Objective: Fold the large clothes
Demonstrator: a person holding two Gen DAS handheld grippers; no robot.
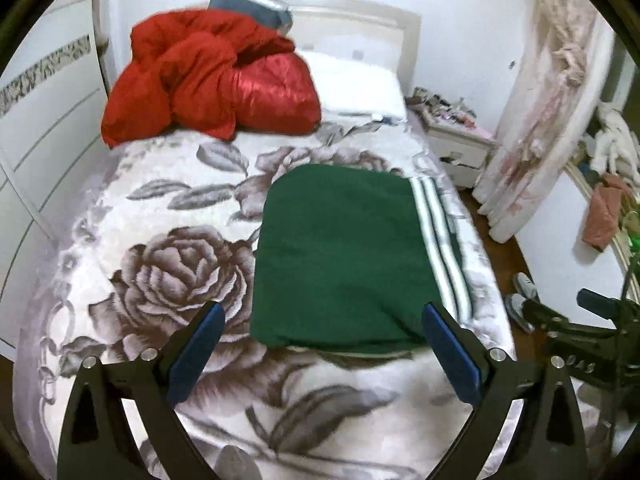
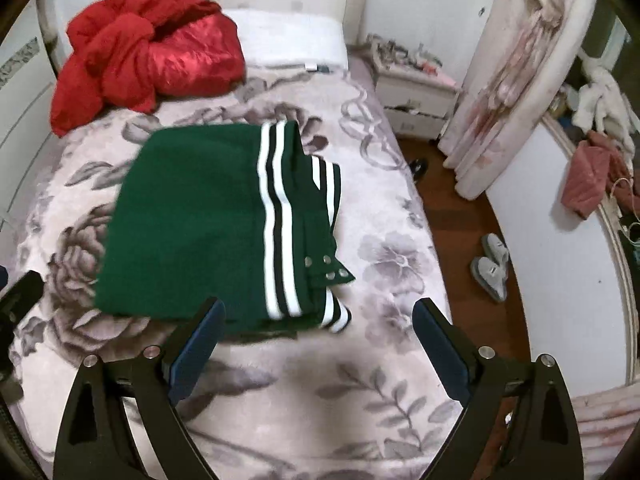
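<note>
Now both grippers' jaws are spread and empty above the folded green jacket [image 2: 192, 224] on the bed [image 2: 380, 360].

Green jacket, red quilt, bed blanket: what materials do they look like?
Green jacket: matte knit or fleece, no sheen; white-striped ribbed trim, metal-looking snaps. Red quilt: partly glossy satin-like fabric, bright highlights, puffy. Bed blanket: plush printed pile, probably; soft fuzzy look.

The left gripper [image 1: 320, 344] has two black arms of angular, triangular-cutout shape, each tipped with a flat blue pad and fastened with round silver screws near the pivots. The right gripper [image 2: 316, 340] is built the same: black frame, blue pads, silver screw heads, a pair on each arm.
</note>
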